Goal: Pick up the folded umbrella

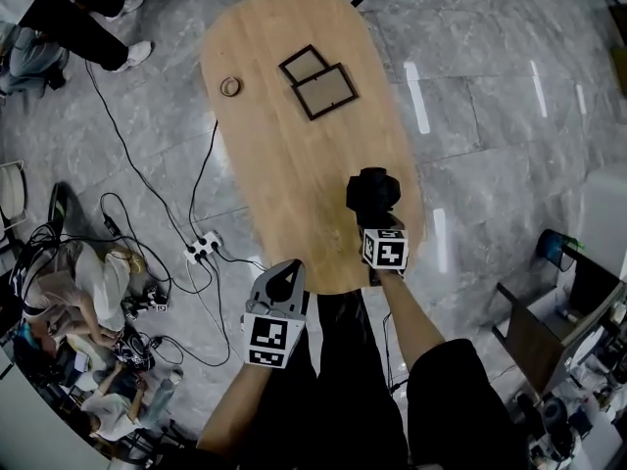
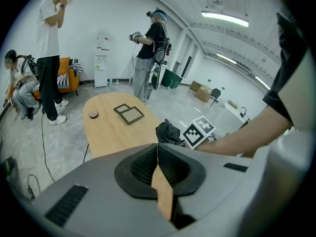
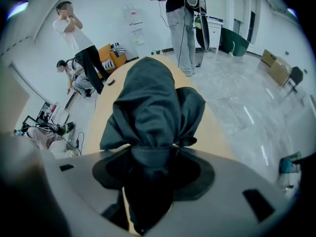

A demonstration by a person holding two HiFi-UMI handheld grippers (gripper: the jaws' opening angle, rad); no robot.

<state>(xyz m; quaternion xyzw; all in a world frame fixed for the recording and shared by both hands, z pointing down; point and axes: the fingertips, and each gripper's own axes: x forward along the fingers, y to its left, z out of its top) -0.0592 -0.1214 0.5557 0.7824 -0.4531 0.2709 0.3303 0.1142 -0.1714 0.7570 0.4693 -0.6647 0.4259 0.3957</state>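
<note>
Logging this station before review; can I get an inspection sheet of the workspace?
Surface: oval table, light wood.
Job's things: dark folded umbrella, over the table's near end.
Clutter: two picture frames and a small ring, far end.
Grippers: right gripper shut on the umbrella; left gripper shut, empty.
Cables: cords and power strip on floor, left of table.
Surroundings: grey stone floor; people beyond the table.

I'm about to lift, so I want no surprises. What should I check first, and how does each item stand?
1. Right hand-held gripper shut on the folded umbrella: ok.
2. Left hand-held gripper shut, empty, apart from the umbrella: ok.
3. Picture frames and small ring far from the umbrella: ok.
4. Umbrella clear of the table: cannot tell.
5. Grip holds the shaft, not only fabric: cannot tell.
</note>
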